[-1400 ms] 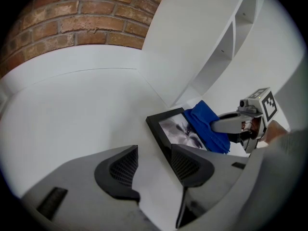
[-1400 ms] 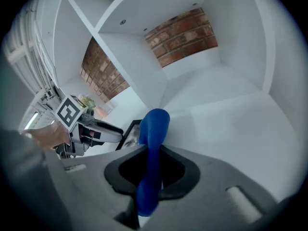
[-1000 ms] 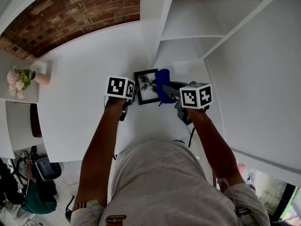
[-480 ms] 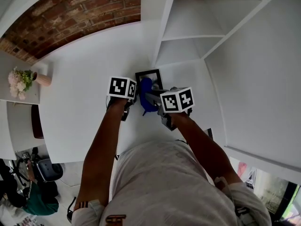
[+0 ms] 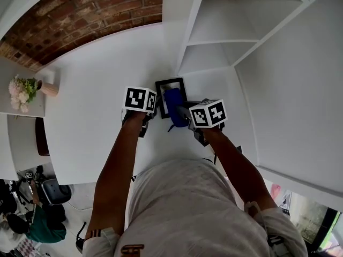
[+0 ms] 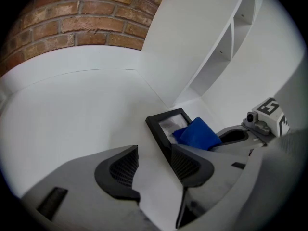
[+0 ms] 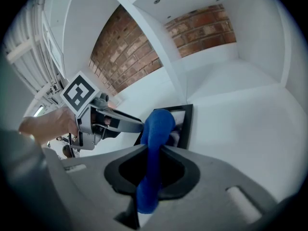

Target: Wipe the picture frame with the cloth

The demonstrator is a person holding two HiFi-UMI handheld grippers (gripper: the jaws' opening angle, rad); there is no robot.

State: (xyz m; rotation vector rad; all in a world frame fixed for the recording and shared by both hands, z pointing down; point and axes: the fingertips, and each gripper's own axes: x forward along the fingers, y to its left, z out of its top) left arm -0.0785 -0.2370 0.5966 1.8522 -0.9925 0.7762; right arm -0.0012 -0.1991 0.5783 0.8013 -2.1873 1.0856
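A black picture frame (image 5: 170,83) lies flat on the white table (image 5: 91,116), beside the foot of the shelving. A blue cloth (image 5: 173,105) rests on its glass, with my right gripper (image 5: 183,111) shut on it. In the right gripper view the cloth (image 7: 156,126) hangs from the right gripper (image 7: 153,150) over the frame (image 7: 187,124). My left gripper (image 6: 153,153) stands open at the frame's (image 6: 161,121) near left edge. Its right finger (image 6: 185,165) lies against that edge. Much of the glass is hidden by the cloth (image 6: 197,134).
White shelving (image 5: 214,42) rises right behind the frame, and a white panel (image 5: 289,106) runs along the right. A brick wall (image 5: 80,15) backs the table. A vase of flowers (image 5: 24,90) stands on a side surface at far left.
The right gripper carried the cloth from the frame's right side leftward across the glass, then back a little to the right. The left gripper stayed at the frame's left edge.
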